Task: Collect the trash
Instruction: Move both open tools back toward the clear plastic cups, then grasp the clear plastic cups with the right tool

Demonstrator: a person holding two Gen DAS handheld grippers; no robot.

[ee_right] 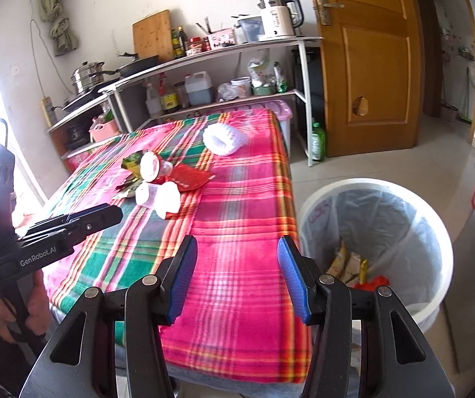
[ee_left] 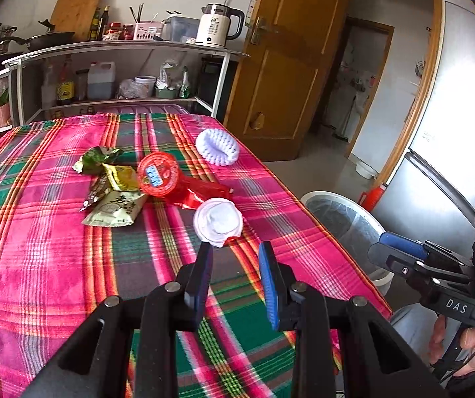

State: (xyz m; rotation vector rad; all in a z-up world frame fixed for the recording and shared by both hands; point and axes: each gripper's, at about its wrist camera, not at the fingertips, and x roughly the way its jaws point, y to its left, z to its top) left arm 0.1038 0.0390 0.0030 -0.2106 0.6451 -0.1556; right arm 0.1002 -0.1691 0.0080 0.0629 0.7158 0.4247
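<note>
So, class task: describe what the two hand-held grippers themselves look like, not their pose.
Each hand-held gripper is black, with two angular arms joined by silver pivot bolts and ending in blue ribbed fingers. Seen side-on, the right hand-held gripper is marked "DAS", the left hand-held gripper "GenRobot.AI". Bare hands grip black handles.

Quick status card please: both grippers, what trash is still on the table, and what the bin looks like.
left gripper: open, empty, just short of the white cup
right gripper: open, empty, over the table's near end
table: white cup on its side, red-lidded cup, red wrapper, green and yellow snack packets, white foam sleeve
bin: on the floor beside the table, bag-lined, some wrappers already inside
</note>
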